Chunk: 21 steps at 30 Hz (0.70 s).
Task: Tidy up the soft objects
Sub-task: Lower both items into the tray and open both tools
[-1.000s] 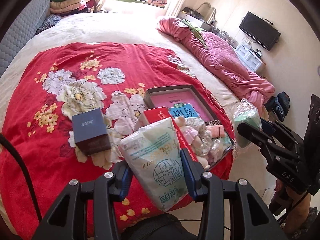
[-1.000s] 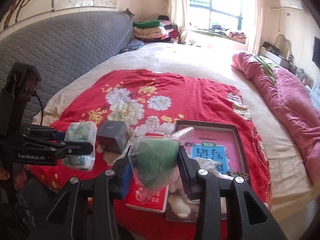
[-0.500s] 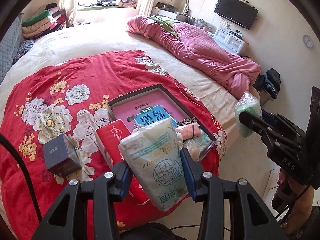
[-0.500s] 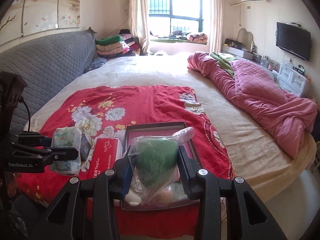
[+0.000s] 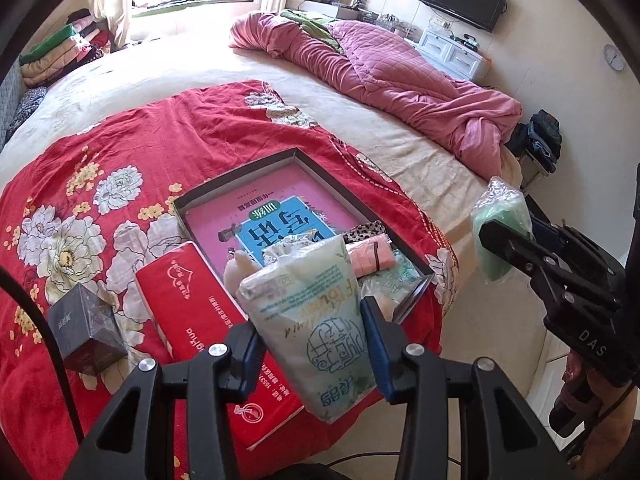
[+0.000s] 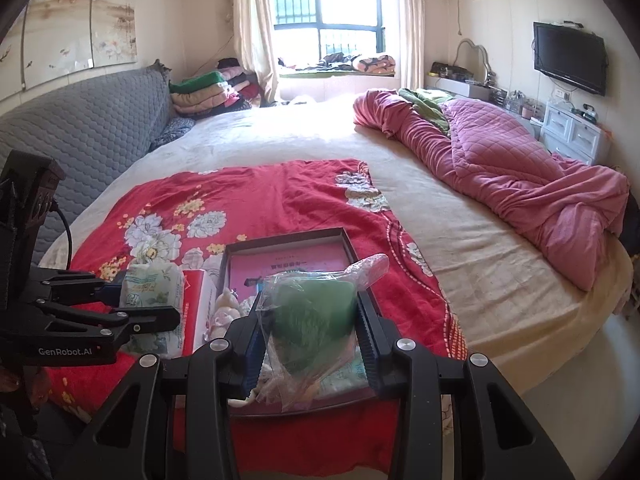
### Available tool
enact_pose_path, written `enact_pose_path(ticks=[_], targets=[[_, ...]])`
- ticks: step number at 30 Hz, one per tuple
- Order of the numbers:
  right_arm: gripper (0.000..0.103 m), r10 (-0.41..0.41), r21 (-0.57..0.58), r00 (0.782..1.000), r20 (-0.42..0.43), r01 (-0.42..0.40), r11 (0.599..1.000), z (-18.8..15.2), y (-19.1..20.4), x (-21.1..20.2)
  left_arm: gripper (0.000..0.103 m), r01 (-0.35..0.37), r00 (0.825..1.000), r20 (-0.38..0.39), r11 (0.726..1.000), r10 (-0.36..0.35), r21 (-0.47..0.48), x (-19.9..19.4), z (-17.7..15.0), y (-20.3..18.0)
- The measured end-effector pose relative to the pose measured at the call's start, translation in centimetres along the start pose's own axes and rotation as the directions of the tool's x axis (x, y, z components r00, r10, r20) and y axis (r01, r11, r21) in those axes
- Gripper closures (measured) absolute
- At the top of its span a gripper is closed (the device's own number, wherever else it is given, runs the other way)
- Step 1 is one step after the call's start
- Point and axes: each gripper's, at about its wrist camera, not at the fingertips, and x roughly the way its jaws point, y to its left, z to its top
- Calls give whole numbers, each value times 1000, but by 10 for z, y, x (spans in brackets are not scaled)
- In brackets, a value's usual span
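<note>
Left tongs (image 5: 314,354) pinching a white printed soft tissue pack (image 5: 316,320), right tongs (image 6: 308,334) pinching a clear-bagged green cloth (image 6: 314,312), both above the dark shallow tray's (image 5: 240,178) crowded near end; either slack wrapper could slip or spill over the rim.

On the bed (image 6: 460,240), a flowered cloth (image 5: 160,140). On the cloth, near its front edge, a shallow tray (image 5: 240,190); in the tray, a book (image 5: 256,216), with small soft items (image 5: 368,256) at its near end. Just left of the tray, a flat carton (image 5: 188,304); further left, a small box (image 5: 86,330). Behind and right, a crumpled quilt (image 6: 520,172).
</note>
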Motion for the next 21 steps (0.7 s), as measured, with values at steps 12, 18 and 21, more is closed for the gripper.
enact_pose_path(ticks=[12, 18, 21], targets=[[61, 30, 1, 992, -124, -30, 1000, -14, -17, 67, 58, 7, 992, -125, 999, -1, 48, 73, 11, -13], [61, 38, -6, 981, -191, -40, 999, -19, -26, 102, 58, -4, 988, -155, 998, 14, 63, 91, 15, -13], [61, 40, -10, 977, -211, -43, 999, -23, -27, 115, 58, -4, 987, -162, 998, 14, 63, 97, 17, -11]])
